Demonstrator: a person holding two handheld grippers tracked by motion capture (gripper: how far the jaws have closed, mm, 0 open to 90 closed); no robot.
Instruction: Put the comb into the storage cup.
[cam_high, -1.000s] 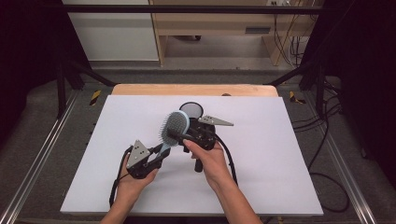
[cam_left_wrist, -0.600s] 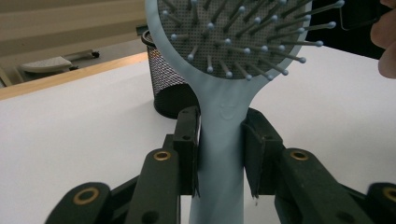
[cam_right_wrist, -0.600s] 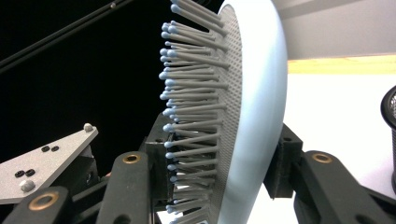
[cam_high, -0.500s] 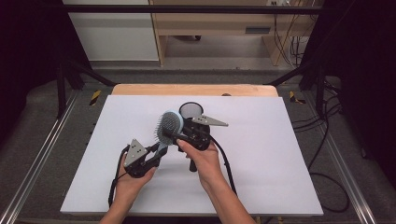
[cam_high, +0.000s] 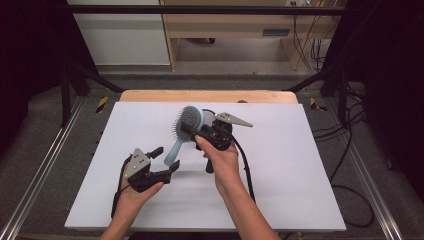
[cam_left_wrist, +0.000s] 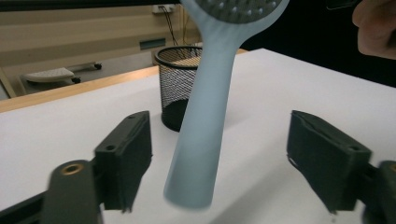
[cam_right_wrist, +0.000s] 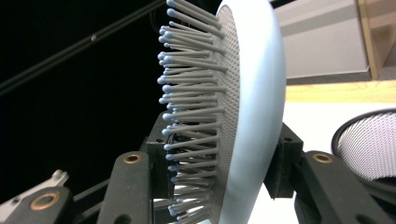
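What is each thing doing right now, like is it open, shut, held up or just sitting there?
Hairbrush: held up off the table, handle hanging down.
Right gripper: shut on the hairbrush head.
Left gripper: open, jaws apart on either side of the handle, not touching it.
Mesh cup: standing upright on the table; I cannot tell what is in it.
Table: flat, white-topped.

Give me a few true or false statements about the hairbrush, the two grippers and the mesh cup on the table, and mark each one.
1. The right gripper is clamped on the head of the hairbrush. True.
2. The left gripper is closed on the brush handle. False: its jaws are open, with the handle hanging between them untouched.
3. The hairbrush lies flat on the table. False: it is held up in the air.
4. A black mesh cup stands upright on the table. True.
5. The brush is pale blue with grey bristles. True.
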